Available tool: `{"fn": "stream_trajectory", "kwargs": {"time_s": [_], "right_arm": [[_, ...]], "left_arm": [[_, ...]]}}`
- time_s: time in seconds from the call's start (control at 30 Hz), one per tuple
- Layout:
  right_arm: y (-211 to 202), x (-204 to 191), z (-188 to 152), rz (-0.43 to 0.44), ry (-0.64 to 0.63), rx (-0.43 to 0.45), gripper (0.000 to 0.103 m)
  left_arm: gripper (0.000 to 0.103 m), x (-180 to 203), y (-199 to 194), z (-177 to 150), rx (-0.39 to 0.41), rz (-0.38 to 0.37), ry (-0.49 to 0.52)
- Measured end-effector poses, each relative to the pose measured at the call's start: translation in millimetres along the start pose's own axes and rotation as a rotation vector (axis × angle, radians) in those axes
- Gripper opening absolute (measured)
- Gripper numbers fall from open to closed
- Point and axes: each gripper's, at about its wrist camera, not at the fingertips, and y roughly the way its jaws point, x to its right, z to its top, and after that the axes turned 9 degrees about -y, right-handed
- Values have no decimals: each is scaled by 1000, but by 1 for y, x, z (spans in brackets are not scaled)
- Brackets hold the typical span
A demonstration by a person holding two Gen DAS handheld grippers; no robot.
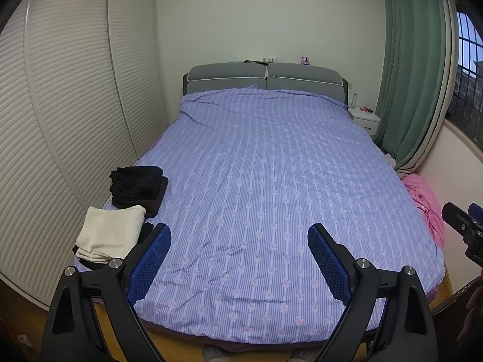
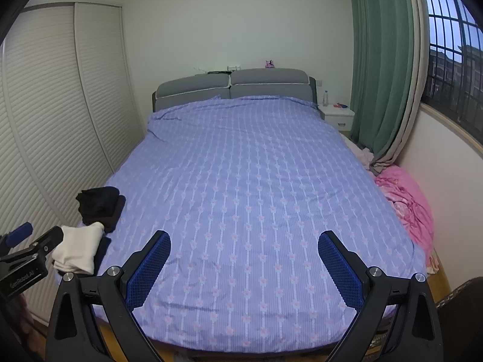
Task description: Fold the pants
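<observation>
A stack of folded black garments point(image 1: 137, 185) lies at the bed's near left edge, also visible as the black stack point(image 2: 99, 206) in the right wrist view. A folded cream garment point(image 1: 111, 233) rests just in front of it on another dark piece, and the cream garment point(image 2: 78, 249) shows from the right too. My left gripper point(image 1: 240, 235) hovers open over the foot of the bed, nothing between its blue pads. My right gripper point(image 2: 244, 241) is likewise open and empty above the bedspread. No unfolded pants lie on the bed.
The bed point(image 1: 271, 181) has a purple striped floral cover and a grey headboard point(image 1: 265, 80). Louvred wardrobe doors point(image 1: 60, 105) run along the left. A pink blanket heap point(image 2: 407, 202), green curtain point(image 2: 380, 60) and white nightstand point(image 1: 365, 119) stand at the right. A wicker edge point(image 2: 459, 301) is near right.
</observation>
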Motion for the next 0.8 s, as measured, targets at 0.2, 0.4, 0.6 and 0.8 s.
{"fn": "stream_trajectory", "kwargs": {"time_s": [0.2,0.4,0.6,0.8], "right_arm": [[1,0,-1,0,8,3,99],[2,0,-1,-2,9,4,99],[0,0,0,-4,6,16,99],[-2,0,-1,-7,9,23,99]], "left_arm": [[93,0,2,1,0,-4,6],[93,2,3,1,1,-9,7],[93,1,1,2,13,-14,1],[93,3,2,4,10,-20,2]]}}
